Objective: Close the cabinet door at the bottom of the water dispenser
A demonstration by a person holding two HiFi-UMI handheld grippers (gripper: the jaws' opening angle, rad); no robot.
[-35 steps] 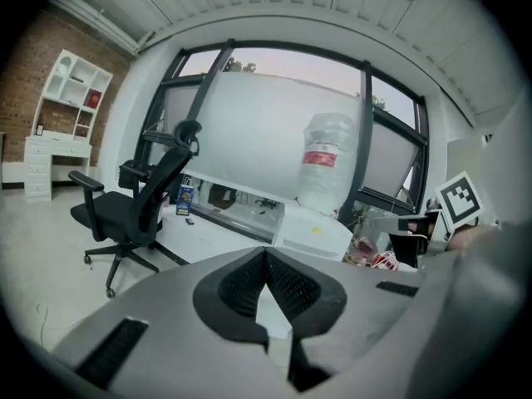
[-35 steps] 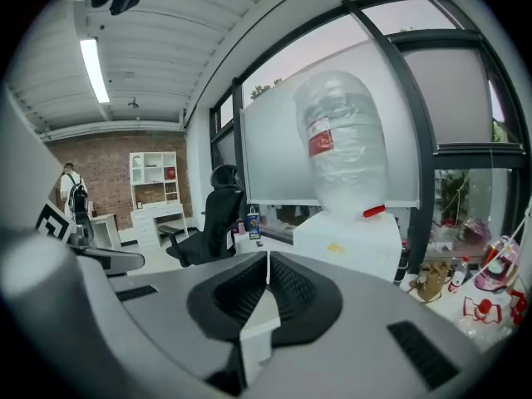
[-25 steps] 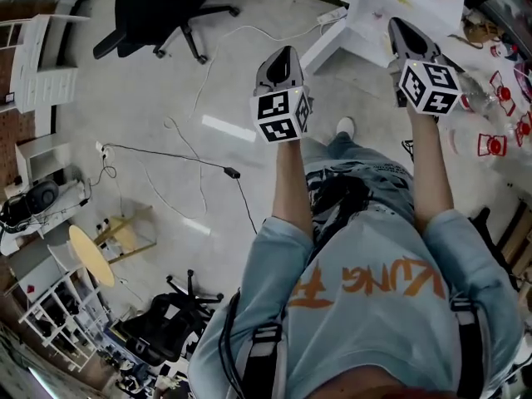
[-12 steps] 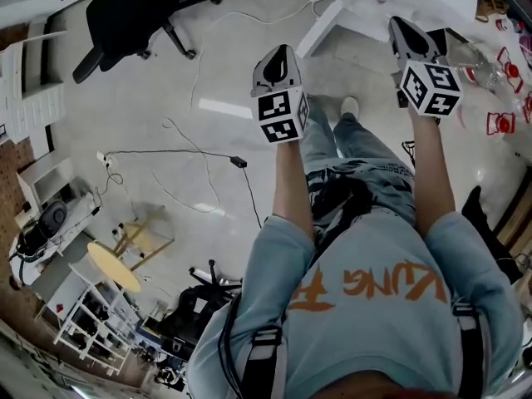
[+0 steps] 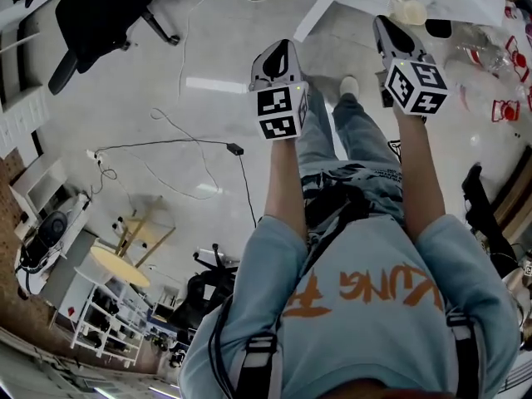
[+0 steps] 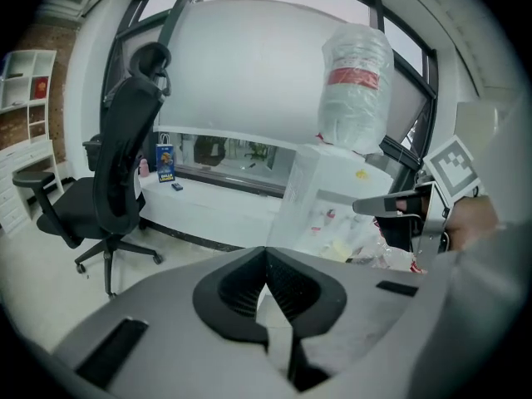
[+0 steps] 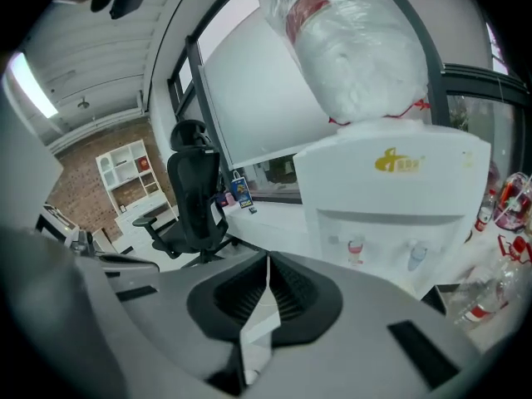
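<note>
Both my forearms, left arm [image 5: 283,181] and right arm [image 5: 420,173], stretch forward side by side. Left gripper [image 5: 281,55] and right gripper [image 5: 389,30] point ahead and downward, each with jaws pressed together, nothing between them.
</note>
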